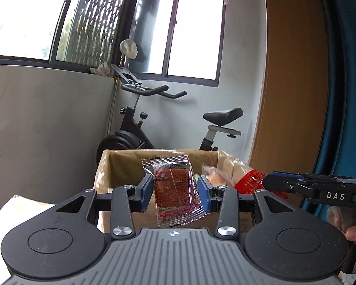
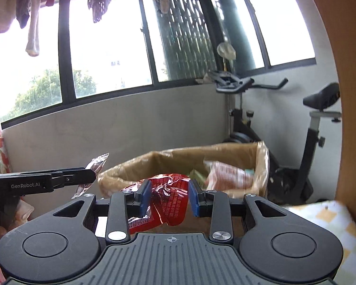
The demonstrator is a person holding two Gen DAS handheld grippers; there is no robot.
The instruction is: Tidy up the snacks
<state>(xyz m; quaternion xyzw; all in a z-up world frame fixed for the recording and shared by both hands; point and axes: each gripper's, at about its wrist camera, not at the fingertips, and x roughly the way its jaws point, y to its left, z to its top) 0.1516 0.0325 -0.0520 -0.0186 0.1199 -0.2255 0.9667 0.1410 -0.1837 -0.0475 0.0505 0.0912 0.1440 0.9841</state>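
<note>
Left wrist view: left hand-held gripper [image 1: 175,191] grips an upright clear snack packet [image 1: 175,190], right hand-held gripper [image 2: 169,197] a red wrapper [image 2: 168,199]; the cardboard box [image 1: 121,163] lies just ahead, below both.

2 grippers [image 1: 175,190] [image 2: 170,196], 2 held snack packets [image 1: 175,190] [image 2: 168,199], 1 cardboard box [image 1: 121,163], 1 exercise bike [image 1: 140,130].

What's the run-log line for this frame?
left hand-held gripper: holds clear packet | right hand-held gripper: holds red packet | cardboard box: behind
</note>
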